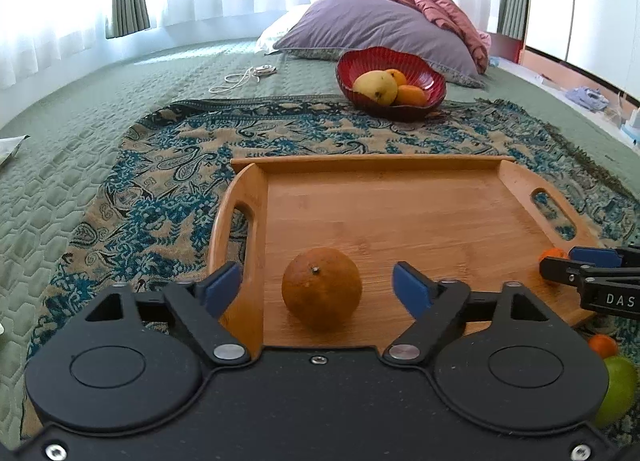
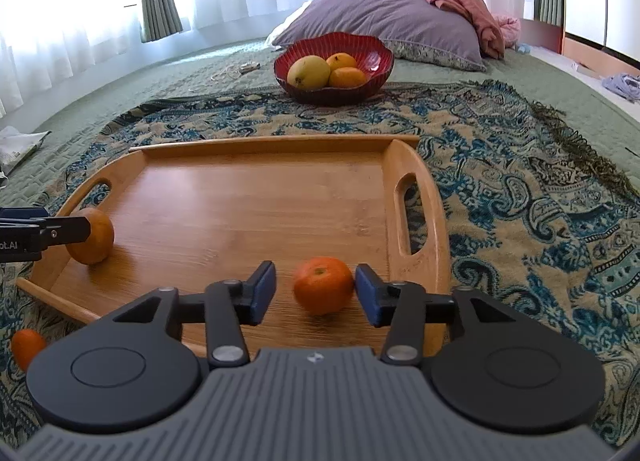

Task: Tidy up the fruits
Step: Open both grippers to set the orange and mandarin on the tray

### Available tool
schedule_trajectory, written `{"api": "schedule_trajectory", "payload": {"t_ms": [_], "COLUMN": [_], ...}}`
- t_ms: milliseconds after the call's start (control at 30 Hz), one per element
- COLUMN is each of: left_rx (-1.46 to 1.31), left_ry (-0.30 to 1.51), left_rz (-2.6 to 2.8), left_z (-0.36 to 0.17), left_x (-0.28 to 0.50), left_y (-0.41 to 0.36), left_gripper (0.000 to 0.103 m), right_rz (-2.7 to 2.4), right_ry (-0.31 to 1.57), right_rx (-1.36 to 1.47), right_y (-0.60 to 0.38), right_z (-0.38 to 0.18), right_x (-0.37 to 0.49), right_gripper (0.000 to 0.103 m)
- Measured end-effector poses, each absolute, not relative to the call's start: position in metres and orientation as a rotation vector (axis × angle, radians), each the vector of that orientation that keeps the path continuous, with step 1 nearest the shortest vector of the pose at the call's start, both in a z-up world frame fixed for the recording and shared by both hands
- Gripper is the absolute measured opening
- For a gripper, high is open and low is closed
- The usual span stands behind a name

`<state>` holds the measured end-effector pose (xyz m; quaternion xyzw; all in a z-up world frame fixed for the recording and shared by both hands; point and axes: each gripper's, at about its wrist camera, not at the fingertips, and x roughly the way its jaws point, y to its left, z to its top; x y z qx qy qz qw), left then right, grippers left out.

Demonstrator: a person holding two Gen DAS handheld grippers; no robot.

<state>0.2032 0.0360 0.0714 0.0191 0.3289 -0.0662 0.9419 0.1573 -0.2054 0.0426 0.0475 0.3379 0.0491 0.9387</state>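
A wooden tray [image 1: 400,197] lies on a patterned blanket and shows in the right wrist view too [image 2: 248,197]. A dull orange [image 1: 322,289] sits on the tray's near left part between the fingers of my open left gripper [image 1: 318,287], touching neither; it also shows at the left of the right wrist view [image 2: 94,237]. A small bright mandarin [image 2: 323,289] sits on the tray's near right part inside my open right gripper [image 2: 316,291], close to the right pad. The right gripper's tip [image 1: 576,265] shows in the left wrist view.
A red bowl [image 1: 434,83] behind the tray holds a yellow mango [image 1: 375,87] and two oranges; it also shows in the right wrist view [image 2: 380,57]. Another mandarin [image 2: 26,347] and a green apple [image 1: 618,389] lie on the blanket in front of the tray. Pillows [image 1: 372,25] lie behind.
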Motion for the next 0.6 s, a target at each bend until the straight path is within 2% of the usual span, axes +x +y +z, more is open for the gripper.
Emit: {"api": "schedule_trajectory", "payload": {"t_ms": [267,400,600], "left_rx": [0.028,0.043,0.044], "left_ry": [0.628,0.605,0.590], "left_rz": [-0.146,-0.135,-0.131], "left_z": [0.078,0.078,0.075], "left_x": [0.178,0.166,0.148], "left_y": [0.041,0.044,0.049], "left_gripper": [0.099,0.102,0.103], "right_rz": [0.123,0.134,0.154], "right_ry": [0.634,0.594,0.573], "right_rx": [0.075,0.058,0.087], "right_y": [-0.203,-0.201,-0.205], "right_z": [0.050,0.053,0.055], "right_x": [0.138,0.126,0.112], "right_gripper": [0.082,0.090,0.095]}}
